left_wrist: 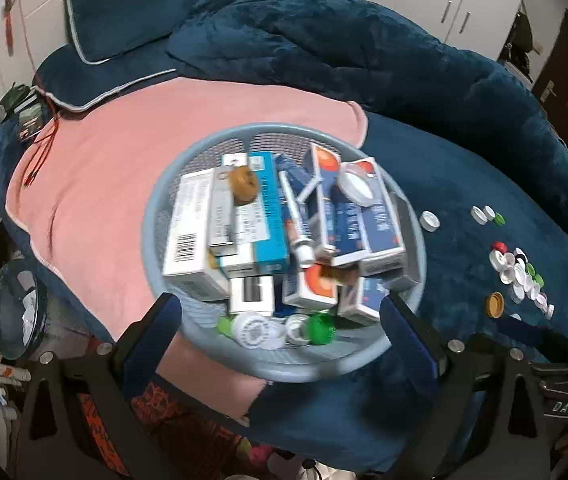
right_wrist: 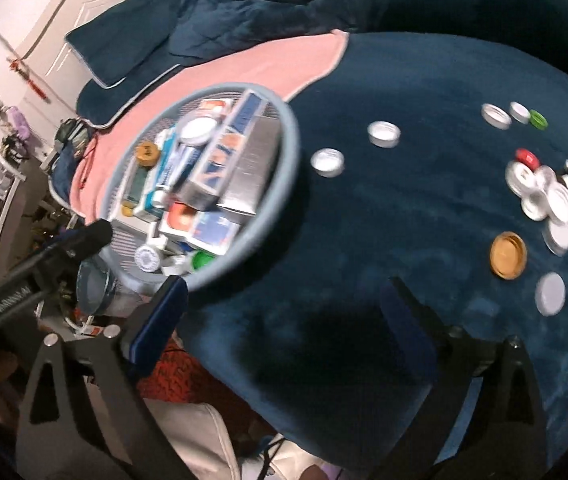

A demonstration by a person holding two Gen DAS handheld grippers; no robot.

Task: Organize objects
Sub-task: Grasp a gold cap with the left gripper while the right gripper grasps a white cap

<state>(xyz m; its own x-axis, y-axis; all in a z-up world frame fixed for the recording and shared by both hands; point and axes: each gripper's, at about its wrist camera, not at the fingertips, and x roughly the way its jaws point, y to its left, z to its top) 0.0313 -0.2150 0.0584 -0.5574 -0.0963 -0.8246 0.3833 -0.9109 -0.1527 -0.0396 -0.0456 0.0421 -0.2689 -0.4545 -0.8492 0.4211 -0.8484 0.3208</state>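
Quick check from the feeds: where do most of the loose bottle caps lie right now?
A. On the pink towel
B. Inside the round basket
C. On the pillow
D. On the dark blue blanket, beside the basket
D: the pile of bottle caps lies on the dark blue blanket, apart from the basket, which holds only a few.

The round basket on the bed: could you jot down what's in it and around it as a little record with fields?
basket: round, pale blue, on a pink blanket and a dark blue bedspread
inside: small boxes, a tube, a green cap
outside: loose bottle caps and a gold lid on the bedspread
left gripper: open, empty, over the basket's near edge
right gripper: open, empty, above the bedspread
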